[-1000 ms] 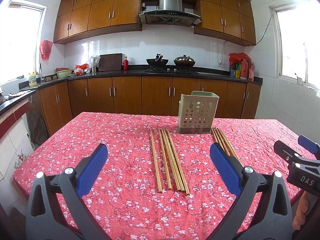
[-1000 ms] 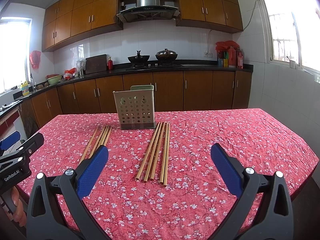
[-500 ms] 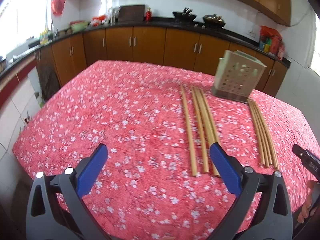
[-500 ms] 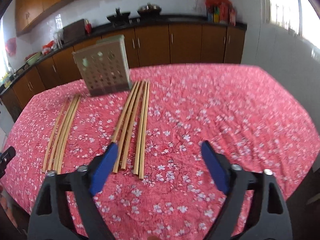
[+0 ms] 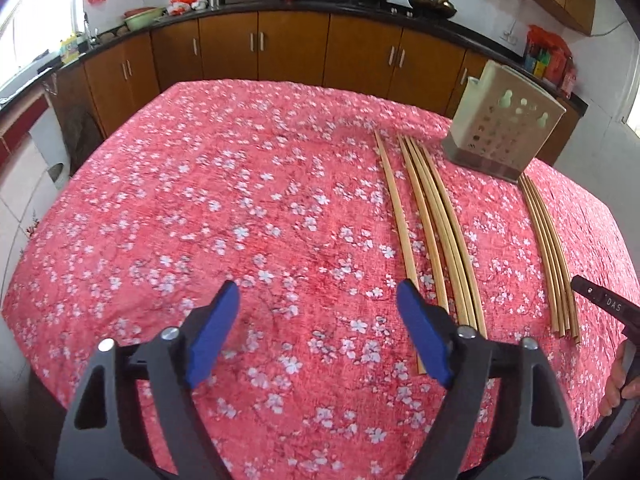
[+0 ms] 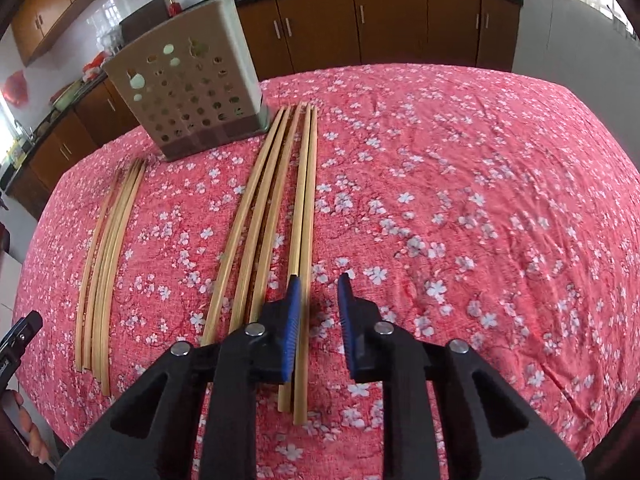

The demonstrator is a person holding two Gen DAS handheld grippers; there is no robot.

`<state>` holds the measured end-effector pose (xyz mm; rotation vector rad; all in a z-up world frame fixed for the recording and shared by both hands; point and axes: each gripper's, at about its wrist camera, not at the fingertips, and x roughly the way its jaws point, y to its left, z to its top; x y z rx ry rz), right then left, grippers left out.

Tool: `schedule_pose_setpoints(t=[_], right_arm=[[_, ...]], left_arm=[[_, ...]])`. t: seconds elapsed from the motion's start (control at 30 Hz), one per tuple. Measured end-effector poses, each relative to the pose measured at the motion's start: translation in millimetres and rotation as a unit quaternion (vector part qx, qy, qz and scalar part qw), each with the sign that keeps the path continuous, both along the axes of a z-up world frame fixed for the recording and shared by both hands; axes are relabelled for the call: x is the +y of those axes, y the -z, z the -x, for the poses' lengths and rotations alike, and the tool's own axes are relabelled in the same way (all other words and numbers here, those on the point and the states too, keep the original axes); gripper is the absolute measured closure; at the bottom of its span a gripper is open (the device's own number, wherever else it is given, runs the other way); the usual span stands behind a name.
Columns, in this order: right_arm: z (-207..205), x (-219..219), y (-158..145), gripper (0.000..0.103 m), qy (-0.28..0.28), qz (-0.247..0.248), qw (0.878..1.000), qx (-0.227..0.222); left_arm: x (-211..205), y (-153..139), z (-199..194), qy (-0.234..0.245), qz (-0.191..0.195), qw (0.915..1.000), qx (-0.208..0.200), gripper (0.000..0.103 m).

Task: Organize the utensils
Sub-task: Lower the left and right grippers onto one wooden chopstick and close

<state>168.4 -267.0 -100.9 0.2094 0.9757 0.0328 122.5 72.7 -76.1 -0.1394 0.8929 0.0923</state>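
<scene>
Bamboo chopsticks lie in two bundles on the red flowered tablecloth (image 5: 240, 208). In the left wrist view my left gripper (image 5: 318, 292) hovers left of the near bundle (image 5: 436, 232). Its jaws are closing over bare cloth, and the right pad (image 5: 424, 332) covers the outermost stick's near end. The far bundle (image 5: 548, 248) lies beyond. In the right wrist view my right gripper (image 6: 320, 280) is low over the two rightmost chopsticks (image 6: 306, 200). Its jaws are closing with one stick between them beside the left pad (image 6: 290, 328); a gap remains on the right. The perforated beige holder (image 6: 188, 92) stands upright behind.
The holder (image 5: 504, 128) sits at the far side of the table between the bundles. Brown cabinets (image 5: 288, 48) and a dark counter run behind. A hand (image 5: 620, 380) holds the other gripper at the right edge. The left bundle (image 6: 108, 260) lies near the table's edge.
Both grippers have tipped downward and come closer to the chopsticks' near ends. The right jaws have narrowed greatly around a stick. The left jaws have narrowed a little.
</scene>
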Motion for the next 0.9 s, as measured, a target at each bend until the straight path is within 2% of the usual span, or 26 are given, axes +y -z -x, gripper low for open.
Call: schedule_pose_setpoints(t=[0.23, 0.4, 0.5, 0.63, 0.77, 0.9], right_arm=[[-4, 5, 3, 0.095, -0.004, 0.046, 0.999, -0.010], [-8, -17, 5, 0.095, 0.038, 0.032, 0.999, -0.017], [-8, -16, 6, 0.095, 0.034, 0.037, 0.999, -0.020], [-7, -13, 5, 0.095, 0.032, 0.047, 0.998, -0.025], [-6, -13, 5, 0.095, 0.030, 0.046, 0.998, -0.028], [-15, -15, 6, 0.095, 0.034, 0.046, 0.998, -0.029]], left_arm=[[-5, 8, -15, 0.023, 0.032, 0.9991, 0.012, 0.047], [-15, 13, -28, 0.053, 0.055, 0.9969, 0.019, 0.067], [-24, 15, -36, 0.072, 0.062, 0.9953, 0.022, 0.073], [-39, 22, -46, 0.098, 0.051, 0.9934, 0.034, 0.077], [-49, 27, -50, 0.102, 0.011, 0.9941, 0.037, 0.092], [-46, 27, -66, 0.097, -0.003, 0.9946, 0.037, 0.095]])
